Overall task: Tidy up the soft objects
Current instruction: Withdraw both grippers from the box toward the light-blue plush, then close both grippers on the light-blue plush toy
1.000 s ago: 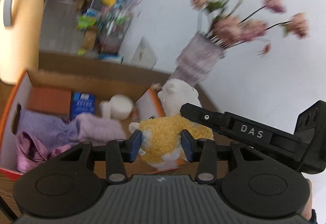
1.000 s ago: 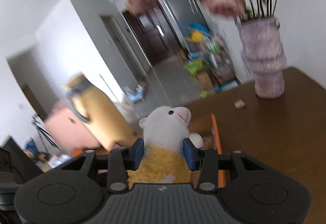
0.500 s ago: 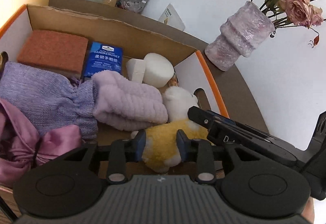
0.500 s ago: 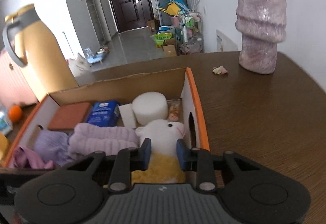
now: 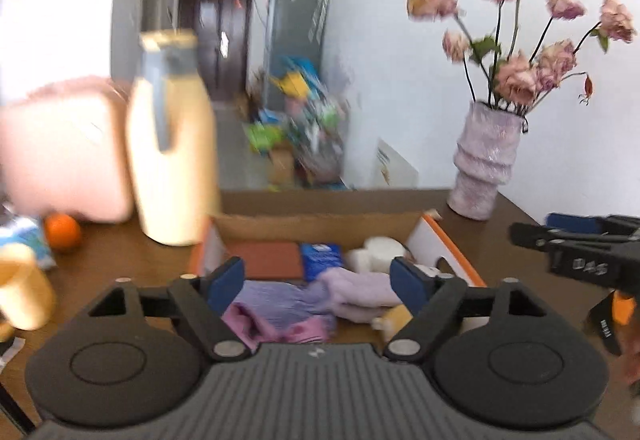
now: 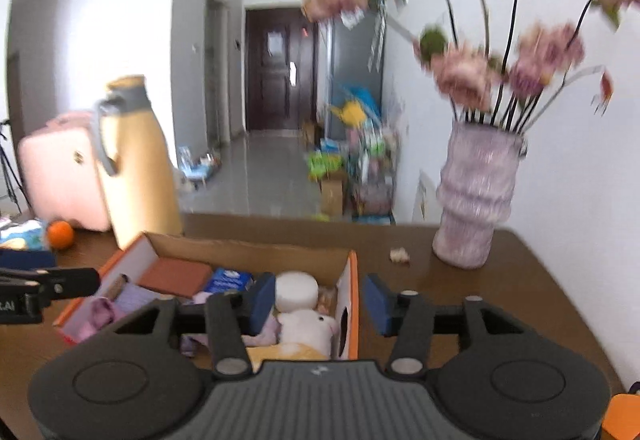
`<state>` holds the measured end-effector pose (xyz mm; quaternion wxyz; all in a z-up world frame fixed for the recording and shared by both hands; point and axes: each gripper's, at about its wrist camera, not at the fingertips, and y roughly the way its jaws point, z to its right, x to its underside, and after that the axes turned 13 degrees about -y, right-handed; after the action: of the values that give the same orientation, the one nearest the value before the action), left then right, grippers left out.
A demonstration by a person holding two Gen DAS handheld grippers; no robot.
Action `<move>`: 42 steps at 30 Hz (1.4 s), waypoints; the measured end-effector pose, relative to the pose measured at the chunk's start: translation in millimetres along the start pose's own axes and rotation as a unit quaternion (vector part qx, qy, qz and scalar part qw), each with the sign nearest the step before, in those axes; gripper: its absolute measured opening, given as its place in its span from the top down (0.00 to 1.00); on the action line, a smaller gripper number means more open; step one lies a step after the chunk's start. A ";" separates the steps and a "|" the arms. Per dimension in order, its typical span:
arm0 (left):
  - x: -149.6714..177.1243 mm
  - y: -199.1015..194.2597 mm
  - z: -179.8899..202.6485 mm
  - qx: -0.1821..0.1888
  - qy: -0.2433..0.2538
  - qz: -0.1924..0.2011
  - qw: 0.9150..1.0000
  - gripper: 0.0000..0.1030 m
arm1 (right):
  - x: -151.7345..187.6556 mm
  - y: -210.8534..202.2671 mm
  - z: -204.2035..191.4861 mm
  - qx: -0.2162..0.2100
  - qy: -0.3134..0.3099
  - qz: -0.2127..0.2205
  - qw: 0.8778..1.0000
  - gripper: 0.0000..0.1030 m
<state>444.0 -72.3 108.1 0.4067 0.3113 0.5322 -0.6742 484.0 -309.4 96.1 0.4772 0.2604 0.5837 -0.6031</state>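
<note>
1. Behind the dark brown wooden table (image 6: 500,304) we saw a hallway with a dark door, blurred by camera motion; on the table stood the open cardboard box with orange edges (image 6: 352,304), our landmark.
2. We found the white-and-yellow plush lamb (image 6: 306,328) lying inside the box against its right wall, beside the rolled lilac towel (image 5: 356,290) and in front of the white foam cylinder (image 6: 297,290).
3. We judged that the lamb, lying high against the wall, might tip over the edge if a gripper brushed it.
4. We also feared a careless swing knocking the ribbed lilac vase of dried pink flowers (image 6: 476,196), right of the box.
5. Our left gripper (image 5: 318,286) hovered above the box's near side, tilted downward, jaws just opened wide and holding nothing.
6. Our right gripper (image 6: 320,306) straddled the box's right wall from above, its jaws also just parted and empty.
</note>
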 end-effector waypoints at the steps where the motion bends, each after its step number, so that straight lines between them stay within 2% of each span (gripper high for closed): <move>1: 3.1 -11.7 -2.9 -0.004 0.006 0.012 1.000 0.17 | 1.4 -12.3 -1.2 -0.001 -0.002 0.015 1.000 0.41; 3: 9.9 -29.5 -3.9 -0.012 0.018 0.030 0.999 0.15 | 7.1 -34.1 -4.0 -0.007 0.002 0.039 0.999 0.35; 8: 25.2 -60.5 -8.0 -0.029 0.042 0.060 0.997 0.09 | 17.3 -72.5 -14.2 -0.013 0.016 0.076 0.997 0.33; 12: 39.7 -86.5 -18.7 -0.022 0.039 0.073 0.996 0.08 | 28.0 -89.4 -24.4 -0.018 0.022 0.082 0.996 0.32; 15: 63.9 -109.7 -34.4 -0.008 0.040 0.088 0.995 0.03 | 47.1 -110.6 -35.2 -0.022 0.022 0.088 0.996 0.29; 20: 116.5 -151.2 -69.5 0.011 0.013 0.074 0.997 0.03 | 99.7 -148.7 -52.4 -0.054 0.045 0.091 0.993 0.29; 24: 156.7 -187.4 -97.0 0.023 0.024 0.069 0.997 0.02 | 146.2 -182.9 -74.6 -0.061 0.040 0.078 0.994 0.20; 28: 185.6 -207.5 -121.6 0.004 0.039 0.051 0.998 0.02 | 185.8 -207.8 -99.7 -0.079 0.024 0.072 0.994 0.20; 32: 211.1 -224.6 -136.2 -0.030 0.035 0.041 0.998 0.02 | 218.8 -227.8 -125.6 -0.072 0.009 0.063 0.995 0.20; 38: 218.2 -228.3 -144.7 -0.007 0.022 0.033 0.999 0.02 | 245.1 -251.0 -143.3 -0.080 0.052 0.085 0.992 0.20; 42: 210.3 -212.2 -143.7 -0.002 0.013 0.026 1.000 0.02 | 240.3 -241.8 -146.4 -0.080 0.051 0.078 0.992 0.21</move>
<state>155.6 43.3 -7.1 0.4174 0.3332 0.5303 -0.6584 137.5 -268.3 -29.8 0.5116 0.2971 0.6314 -0.5012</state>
